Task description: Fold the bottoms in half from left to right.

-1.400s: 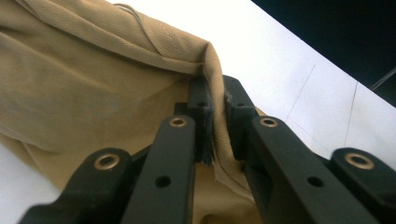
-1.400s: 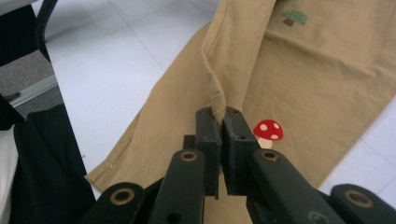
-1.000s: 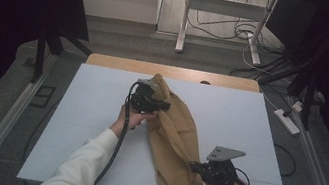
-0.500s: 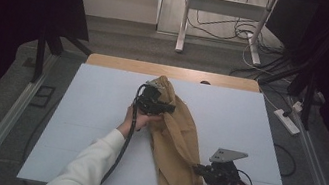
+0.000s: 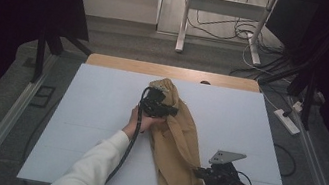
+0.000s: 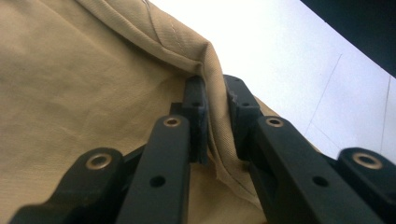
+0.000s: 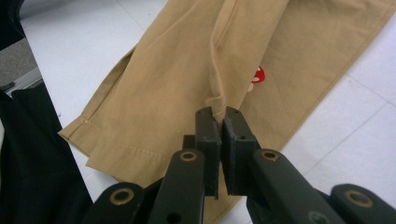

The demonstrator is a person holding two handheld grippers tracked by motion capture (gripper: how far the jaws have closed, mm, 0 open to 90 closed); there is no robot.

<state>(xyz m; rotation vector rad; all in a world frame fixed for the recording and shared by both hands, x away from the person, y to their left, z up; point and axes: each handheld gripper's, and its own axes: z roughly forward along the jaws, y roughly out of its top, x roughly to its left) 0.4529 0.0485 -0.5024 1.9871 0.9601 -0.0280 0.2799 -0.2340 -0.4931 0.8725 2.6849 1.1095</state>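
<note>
A tan garment (image 5: pixel 179 140) lies lengthwise on the white table (image 5: pixel 98 112), bunched up at its far end. My left gripper (image 5: pixel 169 109) is at that far end, jaws closed on a raised fold of the tan cloth (image 6: pixel 93 93). In the left gripper view, the left gripper (image 6: pixel 217 93) has the fold between its pads; the jaws have just eased a little. My right gripper (image 5: pixel 197 171), under its grey plate (image 5: pixel 226 157), is by the near right edge. In its own view the right gripper (image 7: pixel 218 114) is shut on a thin crease of the garment (image 7: pixel 177 70), near a small red mark (image 7: pixel 258 74).
The table's wooden far edge (image 5: pixel 171 71) runs behind the garment. A white power strip (image 5: pixel 288 122) and cables lie on the floor at the right. A metal stand (image 5: pixel 184 20) rises beyond the table. Bare white tabletop lies to the left and far right.
My left hand has shifted slightly right and down with the fold, dragging the bunched far end with it. The right hand has stayed put.
</note>
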